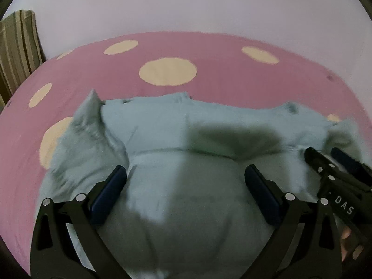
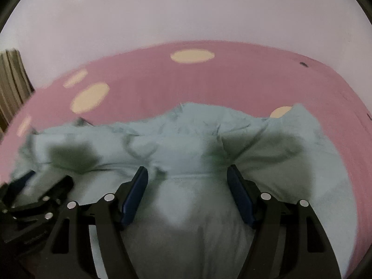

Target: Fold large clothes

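Both tongs, left (image 1: 186, 174) and right (image 2: 187, 174), gape over rumpled garment (image 1: 162, 127) on spotted bedsheet (image 1: 209, 81).

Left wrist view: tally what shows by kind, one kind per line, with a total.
Garment: 1, pale blue
Bedsheet: 1, pink with cream dots
Curtain: 1, striped
Grippers: 2, left gripper and right gripper, both open
Total: 5

White letters "DAS" stand on the black body of the right tool (image 1: 325, 153); nothing else is legible.
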{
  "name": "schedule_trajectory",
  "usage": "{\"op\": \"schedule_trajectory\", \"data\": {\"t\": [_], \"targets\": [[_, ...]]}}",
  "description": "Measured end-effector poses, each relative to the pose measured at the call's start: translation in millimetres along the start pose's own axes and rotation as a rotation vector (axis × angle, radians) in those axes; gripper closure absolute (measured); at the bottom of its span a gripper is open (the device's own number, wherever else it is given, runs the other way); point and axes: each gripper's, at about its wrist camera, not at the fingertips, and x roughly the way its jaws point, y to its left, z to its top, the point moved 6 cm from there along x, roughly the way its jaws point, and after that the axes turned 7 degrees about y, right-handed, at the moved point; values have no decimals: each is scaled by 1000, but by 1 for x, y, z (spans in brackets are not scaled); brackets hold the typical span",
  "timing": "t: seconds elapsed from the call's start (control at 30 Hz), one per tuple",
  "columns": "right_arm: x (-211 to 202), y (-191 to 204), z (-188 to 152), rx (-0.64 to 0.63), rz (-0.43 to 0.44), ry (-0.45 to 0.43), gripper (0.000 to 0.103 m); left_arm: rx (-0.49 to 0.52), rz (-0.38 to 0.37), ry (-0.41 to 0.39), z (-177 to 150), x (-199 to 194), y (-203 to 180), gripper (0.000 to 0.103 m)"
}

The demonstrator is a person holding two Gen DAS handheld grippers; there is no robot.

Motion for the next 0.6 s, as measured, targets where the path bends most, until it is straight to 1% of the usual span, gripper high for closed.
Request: {"op": "schedule_trajectory", "data": {"t": [0.07,0.13,0.17,0.23,0.33,0.43,0.6], "targets": [[-16,7,-10,-21,12,-18,34,10,0,-22,-9,-12,-2,2],[-21,13,-20,-56,-20,-31,34,24,19,-30,-17,-13,-2,2],[-19,15,-24,-74,-37,-33,34,25,20,-22,-20,-8,-2,2],[-6,14,-30,-86,-47,-5,32,27,19,7,-25,4,0,2],[11,15,-35,-120,-76,8,29,65,38,15,-29,23,-2,2],[18,13,-35,-115,-73,14,29,54,23,21,-29,31,0,2],[19,12,-35,-111,-67,13,29,55,24,14,-29,31,0,2]]}}
